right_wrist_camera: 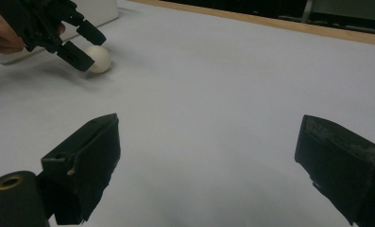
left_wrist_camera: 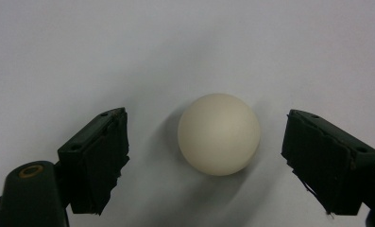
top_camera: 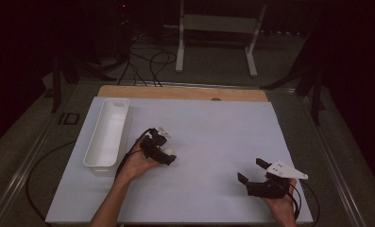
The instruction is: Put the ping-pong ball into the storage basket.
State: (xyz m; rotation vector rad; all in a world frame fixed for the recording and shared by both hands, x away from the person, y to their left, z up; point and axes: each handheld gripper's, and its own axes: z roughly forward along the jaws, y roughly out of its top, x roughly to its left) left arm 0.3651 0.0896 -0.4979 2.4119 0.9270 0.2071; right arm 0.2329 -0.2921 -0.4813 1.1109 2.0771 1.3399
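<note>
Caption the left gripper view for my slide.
Left tool open around a white ball on the white table, pads not touching.

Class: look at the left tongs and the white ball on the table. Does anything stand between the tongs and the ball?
Nothing visible does. The ball lies on the bare white table between the jaws of the left tongs, with a clear gap on each side.

You have a plain cream-white round ball (left_wrist_camera: 219,134) on a plain white table sheet (top_camera: 213,127). Your left gripper (top_camera: 167,153) and right gripper (top_camera: 251,170) are black; the right one carries a pale grey plate. The long plastic bin (top_camera: 107,132) is white, and the table's far edge shows tan wood.
</note>
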